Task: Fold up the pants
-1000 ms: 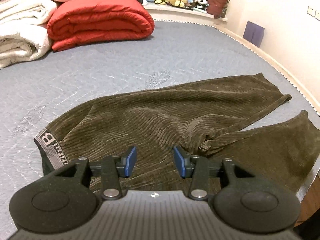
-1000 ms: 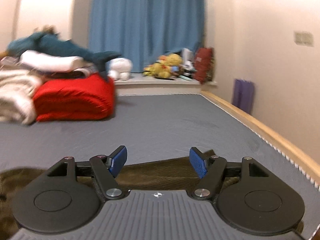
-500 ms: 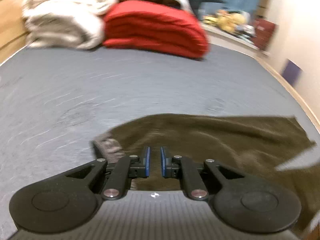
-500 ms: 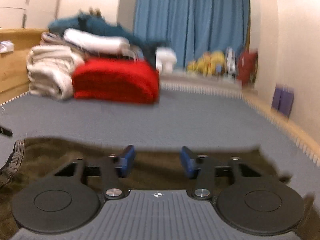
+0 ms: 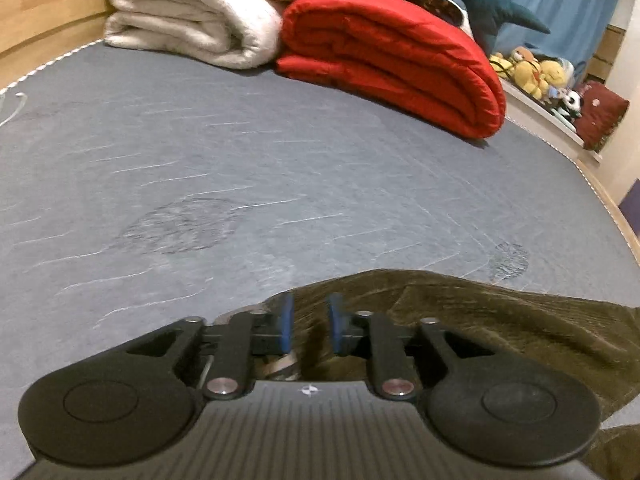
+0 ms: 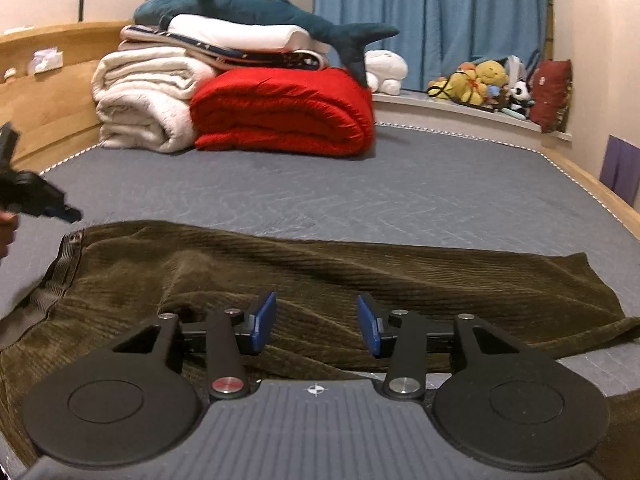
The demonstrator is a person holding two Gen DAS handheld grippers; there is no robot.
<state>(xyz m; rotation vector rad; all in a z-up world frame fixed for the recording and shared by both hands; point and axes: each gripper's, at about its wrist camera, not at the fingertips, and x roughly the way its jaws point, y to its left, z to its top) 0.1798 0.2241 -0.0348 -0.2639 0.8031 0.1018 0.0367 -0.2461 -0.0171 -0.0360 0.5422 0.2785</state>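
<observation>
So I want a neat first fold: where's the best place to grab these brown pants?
Probably the grey waistband at the pants' left end, coming from that open side. It is a firm, flat edge and both legs trail rightward from it.

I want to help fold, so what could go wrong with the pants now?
1. The left tool is opening over the bunched waist of the pants, with no cloth pinched; closing there may grab only the top layer.
2. The right tool is also opening, holding nothing, so the fold may come out crooked.
3. One leg end hangs at the bed edge and could slip off.
</observation>
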